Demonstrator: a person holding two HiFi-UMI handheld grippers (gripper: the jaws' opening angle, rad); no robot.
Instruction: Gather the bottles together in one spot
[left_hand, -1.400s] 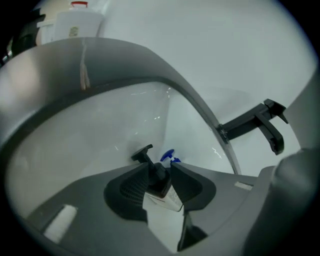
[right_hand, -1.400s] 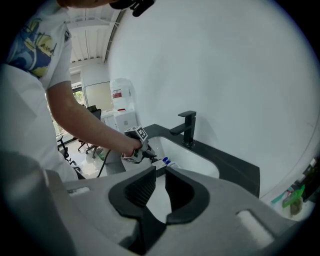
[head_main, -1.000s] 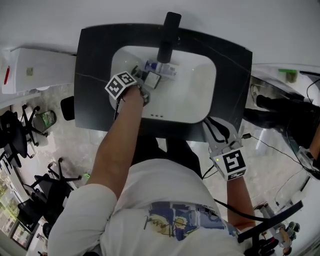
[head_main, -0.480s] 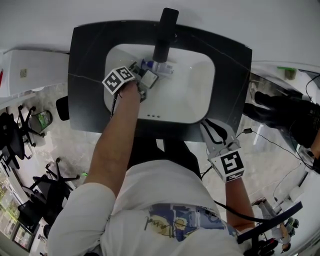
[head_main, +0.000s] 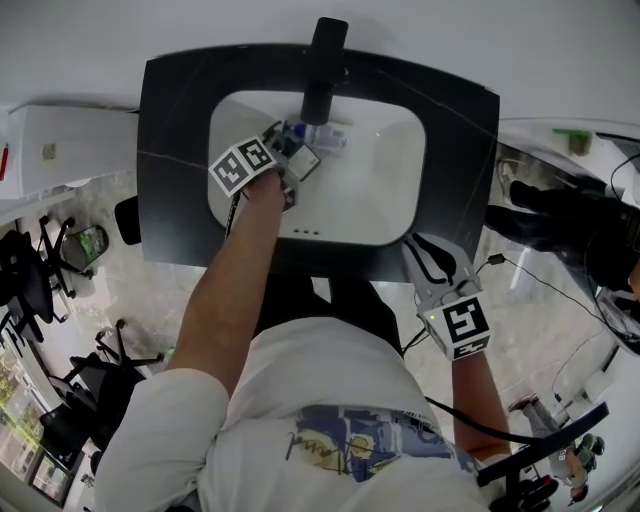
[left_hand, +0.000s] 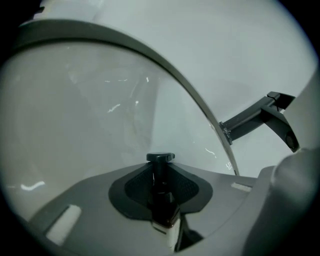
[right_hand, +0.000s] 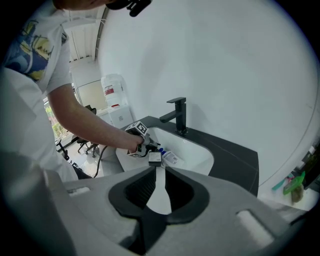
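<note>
A small dark bottle (left_hand: 161, 196) with a black cap and a white label stands between the pads of my left gripper (left_hand: 161, 172), which press on its neck. Those jaws have just been closing. In the head view, my left gripper (head_main: 292, 145) reaches into the back left of the white sink basin (head_main: 380, 190), just below the black faucet (head_main: 322, 70). A white bottle with a blue cap (head_main: 328, 137) lies beside it under the faucet, and this white bottle (right_hand: 171, 158) also shows in the right gripper view. My right gripper (head_main: 432, 255) hangs off the counter's front right corner, narrowly open and empty (right_hand: 159, 175).
The basin sits in a black counter (head_main: 175, 130) against a white wall. A white box (head_main: 60, 140) stands left of the counter, with office chairs (head_main: 40, 260) on the floor below it. Cables and dark gear (head_main: 570, 225) lie to the right.
My left gripper has edged slightly right inside the basin, toward the faucet. My right gripper has stayed where it was.
</note>
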